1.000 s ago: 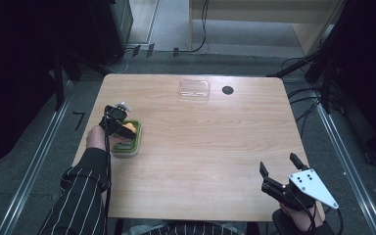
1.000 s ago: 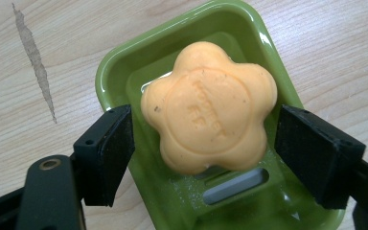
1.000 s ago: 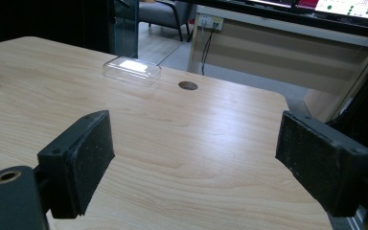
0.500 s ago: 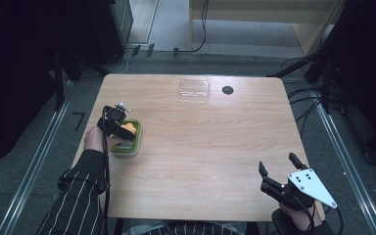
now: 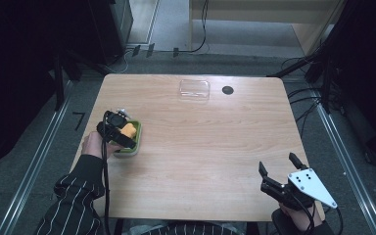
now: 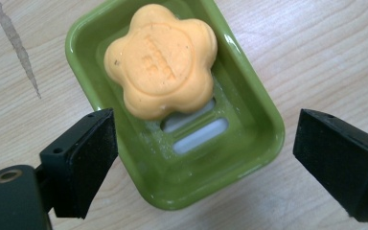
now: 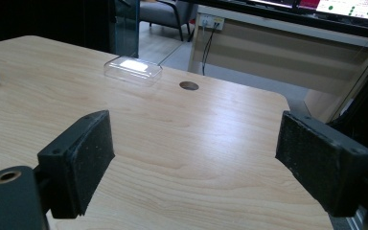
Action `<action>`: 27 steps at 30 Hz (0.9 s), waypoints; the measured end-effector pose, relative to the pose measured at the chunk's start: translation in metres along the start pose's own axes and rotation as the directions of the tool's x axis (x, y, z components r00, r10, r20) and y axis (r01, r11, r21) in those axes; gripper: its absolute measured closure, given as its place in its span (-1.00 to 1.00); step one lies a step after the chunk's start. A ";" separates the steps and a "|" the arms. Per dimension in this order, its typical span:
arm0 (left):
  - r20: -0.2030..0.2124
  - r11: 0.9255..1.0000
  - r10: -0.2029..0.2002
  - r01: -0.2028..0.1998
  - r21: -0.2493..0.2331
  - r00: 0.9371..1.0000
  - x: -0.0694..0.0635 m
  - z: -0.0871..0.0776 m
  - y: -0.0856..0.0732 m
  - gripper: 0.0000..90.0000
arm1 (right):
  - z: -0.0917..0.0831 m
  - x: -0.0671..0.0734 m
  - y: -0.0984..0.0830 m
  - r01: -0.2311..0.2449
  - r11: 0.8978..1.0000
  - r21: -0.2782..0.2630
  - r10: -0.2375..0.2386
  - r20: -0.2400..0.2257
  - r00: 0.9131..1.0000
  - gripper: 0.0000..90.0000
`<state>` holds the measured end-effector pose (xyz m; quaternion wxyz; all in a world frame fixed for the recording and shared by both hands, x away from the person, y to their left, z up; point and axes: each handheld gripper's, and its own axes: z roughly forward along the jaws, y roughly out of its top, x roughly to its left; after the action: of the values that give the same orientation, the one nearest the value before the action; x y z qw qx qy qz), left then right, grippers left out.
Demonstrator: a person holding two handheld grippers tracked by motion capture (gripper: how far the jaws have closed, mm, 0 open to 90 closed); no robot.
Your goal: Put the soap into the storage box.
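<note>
Over on the left side of the table, the left gripper hangs right above one green soap dish, and there's one orange flower-shaped soap lying inside it. From the left gripper view, the soap sits toward the far end of the dish, partly over two pale drain slots in the dish floor. The left gripper has just been opening its jaws; they stand wide now, one on each side of the dish's near end, pads clear of the rim, gripping nothing. Moving across: at the far edge, near the middle, one clear plastic lid lies flat, and just to its right one dark round hole in the tabletop. Down at the near right corner, the right gripper hovers over bare wood, jaws spread wide with nothing between them. One striped sleeve comes in at bottom left.
</note>
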<state>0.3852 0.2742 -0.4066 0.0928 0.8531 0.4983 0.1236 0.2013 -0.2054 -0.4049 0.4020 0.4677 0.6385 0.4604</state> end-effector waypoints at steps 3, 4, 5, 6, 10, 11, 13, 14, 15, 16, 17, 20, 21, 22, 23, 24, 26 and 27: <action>0.007 1.000 0.006 -0.007 0.014 1.000 -0.002 -0.001 -0.003 -0.89 | 0.000 0.000 0.000 -0.001 1.000 -0.001 0.001 0.000 1.000 -0.71; 0.010 1.000 0.009 -0.009 0.018 1.000 -0.003 -0.001 -0.004 -0.90 | 0.000 0.000 0.000 -0.002 1.000 -0.001 0.002 0.000 1.000 -0.71; 0.012 1.000 0.009 -0.009 0.022 1.000 -0.004 -0.001 -0.004 -0.91 | 0.000 0.000 0.000 -0.003 1.000 -0.002 0.003 0.000 1.000 -0.71; 0.012 1.000 0.015 -0.015 0.024 1.000 -0.005 -0.001 -0.005 -0.92 | 0.000 0.000 0.000 -0.002 1.000 -0.002 0.002 0.001 1.000 -0.71; 0.020 0.999 0.027 -0.028 0.033 0.999 -0.008 -0.002 -0.009 -0.92 | 0.000 0.000 0.000 -0.005 1.000 -0.003 0.005 0.003 1.000 -0.71; 0.022 0.999 0.031 -0.031 0.035 0.999 -0.009 -0.003 -0.010 -0.93 | 0.000 0.000 0.000 -0.005 1.000 -0.003 0.005 0.003 1.000 -0.71; 0.027 0.999 0.035 -0.036 0.040 0.999 -0.010 -0.003 -0.012 -0.94 | 0.000 0.000 0.000 -0.004 1.000 -0.003 0.004 0.003 1.000 -0.71; 0.027 0.999 0.035 -0.036 0.040 0.999 -0.010 -0.003 -0.012 -0.96 | 0.000 0.000 0.000 -0.004 1.000 -0.003 0.004 0.003 1.000 -0.71; 0.025 0.998 0.038 -0.039 0.043 0.999 -0.012 -0.004 -0.013 -0.96 | 0.000 0.000 0.000 -0.004 1.000 -0.002 0.004 0.003 1.000 -0.71; 0.029 0.998 0.042 -0.044 0.045 0.999 -0.013 -0.004 -0.015 -0.96 | 0.000 0.000 0.000 -0.004 1.000 -0.002 0.004 0.003 1.000 -0.71; 0.029 0.998 0.042 -0.044 0.045 0.999 -0.013 -0.004 -0.015 -0.96 | -0.001 0.000 0.000 -0.004 1.000 -0.002 0.004 0.003 1.000 -0.70; 0.033 0.997 0.054 -0.055 0.051 0.998 -0.016 -0.006 -0.018 -0.97 | -0.001 0.000 0.000 -0.005 1.000 -0.003 0.005 0.003 1.000 -0.71; 0.034 0.997 0.056 -0.058 0.052 0.998 -0.017 -0.006 -0.019 -0.98 | -0.001 0.000 0.000 -0.004 1.000 -0.003 0.004 0.003 1.000 -0.71; 0.032 0.997 0.060 -0.061 0.052 0.998 -0.019 -0.006 -0.020 -0.98 | -0.001 0.000 0.000 -0.004 1.000 -0.002 0.004 0.003 1.000 -0.70; 0.034 0.996 0.062 -0.064 0.055 0.998 -0.020 -0.006 -0.021 -0.98 | -0.001 0.000 0.000 -0.004 1.000 -0.003 0.004 0.003 1.000 -0.71; 0.034 0.996 0.062 -0.064 0.055 0.998 -0.020 -0.006 -0.021 -0.98 | -0.001 0.000 0.000 -0.005 1.000 -0.003 0.005 0.003 1.000 -0.71; 0.042 0.995 0.073 -0.076 0.061 0.996 -0.025 -0.007 -0.024 -0.98 | -0.001 0.000 0.000 -0.005 1.000 -0.003 0.005 0.003 1.000 -0.71; 0.046 0.995 0.076 -0.079 0.065 0.996 -0.026 -0.007 -0.025 -0.98 | -0.001 0.000 0.000 -0.005 1.000 -0.003 0.005 0.003 1.000 -0.71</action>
<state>0.3505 0.2637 -0.4101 0.0704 0.8770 0.4664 0.0918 0.2008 -0.2058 -0.4048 0.4028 0.4693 0.6360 0.4615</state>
